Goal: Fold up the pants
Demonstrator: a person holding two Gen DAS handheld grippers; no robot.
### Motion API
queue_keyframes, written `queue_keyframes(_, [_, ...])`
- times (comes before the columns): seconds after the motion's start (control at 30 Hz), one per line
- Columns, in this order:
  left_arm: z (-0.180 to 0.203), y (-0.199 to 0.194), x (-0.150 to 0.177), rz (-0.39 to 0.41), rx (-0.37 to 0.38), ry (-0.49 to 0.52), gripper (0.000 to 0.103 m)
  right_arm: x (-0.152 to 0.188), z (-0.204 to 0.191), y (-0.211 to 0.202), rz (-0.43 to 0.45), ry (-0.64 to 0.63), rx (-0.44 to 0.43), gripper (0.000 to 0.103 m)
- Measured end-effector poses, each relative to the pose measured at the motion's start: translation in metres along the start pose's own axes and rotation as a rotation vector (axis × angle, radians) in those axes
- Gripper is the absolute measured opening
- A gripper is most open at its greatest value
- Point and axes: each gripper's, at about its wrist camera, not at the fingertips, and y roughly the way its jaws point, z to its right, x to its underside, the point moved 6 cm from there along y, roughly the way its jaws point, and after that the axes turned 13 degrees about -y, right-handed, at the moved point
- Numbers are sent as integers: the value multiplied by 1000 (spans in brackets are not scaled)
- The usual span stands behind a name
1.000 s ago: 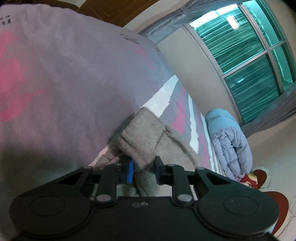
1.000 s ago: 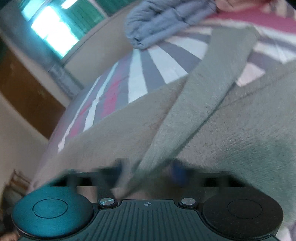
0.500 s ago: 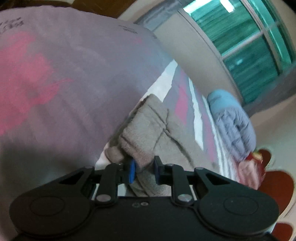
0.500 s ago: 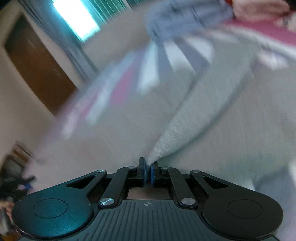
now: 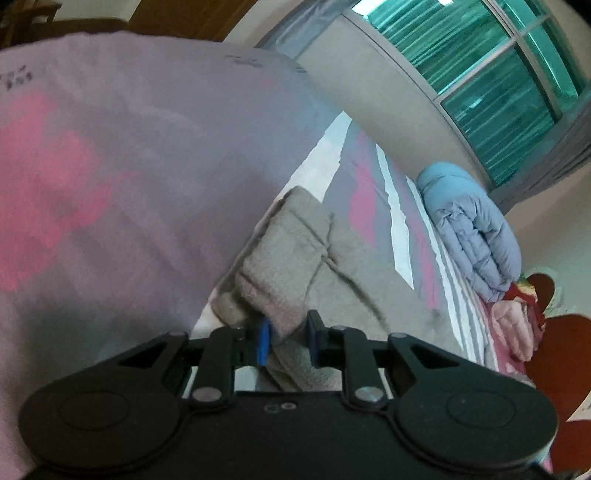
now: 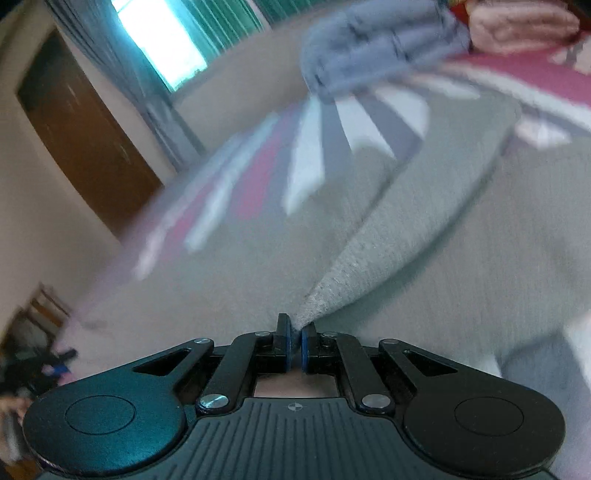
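In the left wrist view, a lilac and pink bedsheet [image 5: 122,177] fills the left side and the striped part of the bed runs off to the right. Beyond it a dark wooden door [image 5: 177,16] shows at the top, then a plain wall, then a window [image 5: 480,70] with green-tinted panes and a grey curtain. A folded blue quilt [image 5: 476,236] lies on the bed below the window, with a pink bundle [image 5: 513,325] just beside it.

The grey pants [image 5: 295,266] lie on the bed near the centre, thick and fleecy, bunched into a doubled fold with a seam ridge running across. The left hand-held gripper [image 5: 286,338] has its jaws part open with a thick wad of the cloth between them, touching both pads.

In the right wrist view, blurred, a brown door [image 6: 85,136] and a bright window [image 6: 159,40] stand at left. The pants [image 6: 461,251] spread wide over the striped bed, and a narrow ridge of cloth rises to the right hand-held gripper [image 6: 295,341], whose jaws are nearly closed, pinching its tip.
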Motion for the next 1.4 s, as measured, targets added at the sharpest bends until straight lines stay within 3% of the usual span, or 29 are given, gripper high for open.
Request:
queue_keyframes(0.17, [6,-1,0,-5,-27,53,12,6,-1,-1,9,-10,-2,5])
queue_keyframes(0.27, [10,-2,1,-4,-40,54,18,8,3,-1,-4,0,-5,4])
queue_keyframes(0.33, [15,-4,3,-3,-54,55,41,6,5,2,-13,19,-10,5])
queue_keyframes(0.37, [16,-9,4,16,-93,66,67,-1,3,6,-14,37,-17,9])
queue_keyframes(0.4, [19,-17,5,53,-123,92,73,-2,6,1,-3,55,-18,20])
queue_keyframes(0.47, [29,-35,12,113,-137,158,72,-8,12,-18,54,38,19,27])
queue_keyframes(0.6, [49,-44,43,145,-182,207,76,-23,25,-46,125,9,73,27])
queue_keyframes(0.83, [59,-10,105,146,-357,175,78,-49,34,-22,101,-13,160,27])
queue_keyframes(0.97, [66,-7,117,223,-435,208,86,-60,44,0,56,-7,204,28])
queue_keyframes(1.03, [66,-2,119,233,-458,232,93,-64,50,10,29,-23,256,41])
queue_keyframes(1.07, [64,2,119,235,-460,236,96,-64,52,15,16,-30,265,54])
queue_keyframes(1.1, [62,5,120,236,-456,240,97,-65,55,20,1,-42,282,56])
queue_keyframes(1.17, [60,5,122,245,-434,259,97,-63,62,25,-20,-69,300,52])
queue_keyframes(1.23, [57,2,127,262,-412,269,97,-58,70,21,-18,-65,283,12])
queue_keyframes(1.27, [55,1,129,273,-400,270,97,-55,75,16,-12,-43,262,4])
queue_keyframes(1.4, [54,-2,135,307,-387,275,97,-30,84,-29,49,9,238,4])
